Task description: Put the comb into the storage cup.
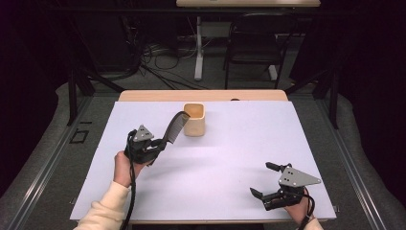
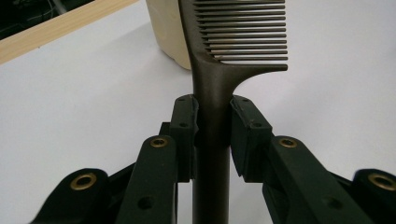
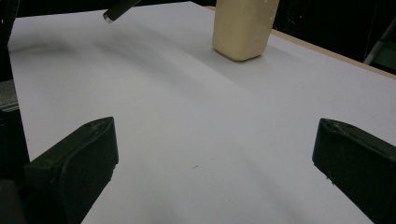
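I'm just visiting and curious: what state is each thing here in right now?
Comb: held by its handle, tip at the cup's rim.
Cup: upright on the table, open at the top.
Left gripper: shut on the comb.
Right gripper: open, nothing between its jaws, low over the table.

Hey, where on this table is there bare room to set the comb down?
The white table sheet lies bare between the left tool and the open right tool, and right of the beige square cup. It is crowded only where the dark grey plastic comb leans onto the cup's rim.
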Demonstrator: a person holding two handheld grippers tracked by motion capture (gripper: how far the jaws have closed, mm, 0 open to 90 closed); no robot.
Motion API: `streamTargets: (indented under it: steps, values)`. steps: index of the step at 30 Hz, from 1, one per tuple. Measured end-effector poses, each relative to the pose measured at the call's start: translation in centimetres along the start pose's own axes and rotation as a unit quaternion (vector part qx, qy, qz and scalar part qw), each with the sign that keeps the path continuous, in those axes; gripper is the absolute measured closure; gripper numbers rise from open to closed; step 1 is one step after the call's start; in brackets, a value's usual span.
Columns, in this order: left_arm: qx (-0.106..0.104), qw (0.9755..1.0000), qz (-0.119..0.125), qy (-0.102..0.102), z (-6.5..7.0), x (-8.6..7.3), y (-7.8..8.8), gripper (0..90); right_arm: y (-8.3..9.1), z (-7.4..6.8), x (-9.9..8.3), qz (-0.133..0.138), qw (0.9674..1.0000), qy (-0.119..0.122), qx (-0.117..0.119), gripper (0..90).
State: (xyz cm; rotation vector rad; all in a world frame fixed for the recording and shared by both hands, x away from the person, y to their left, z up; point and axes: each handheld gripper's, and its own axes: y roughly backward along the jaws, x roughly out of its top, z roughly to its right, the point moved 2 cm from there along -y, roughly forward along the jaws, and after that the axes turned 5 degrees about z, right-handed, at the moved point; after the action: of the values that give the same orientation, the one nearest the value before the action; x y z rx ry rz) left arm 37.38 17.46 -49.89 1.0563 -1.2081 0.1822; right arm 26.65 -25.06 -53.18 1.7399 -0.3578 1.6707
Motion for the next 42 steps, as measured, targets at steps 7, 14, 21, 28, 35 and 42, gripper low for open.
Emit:
streamTargets:
  steps: [7,14,21,28,35,42]
  values:
    - [-0.003,1.0,0.007,0.001,-0.1,0.2,0.1,72.6,0.0,0.0,0.0,0.0,1.0,0.0,0.001,0.0]
    - [-0.004,0.9999,0.014,0.004,-0.2,0.5,0.3,72.6,0.0,0.0,0.0,-0.002,1.0,0.0,0.0,0.0]
    - [-0.007,0.9997,0.023,0.006,-0.3,1.1,0.5,72.6,0.0,0.0,0.0,-0.002,1.0,-0.001,0.001,0.0]
    - [-0.01,0.9996,0.026,0.003,-0.1,1.7,0.4,72.6,0.0,0.0,0.0,-0.002,1.0,-0.002,0.0,0.0]
    - [-0.009,0.9994,0.033,-0.001,-0.2,2.6,0.7,72.6,0.0,0.0,0.0,-0.002,1.0,-0.002,0.0,0.0]
    - [-0.01,0.9993,0.037,-0.001,-0.1,3.2,0.5,72.6,0.0,0.0,0.0,-0.002,1.0,-0.002,0.0,0.0]
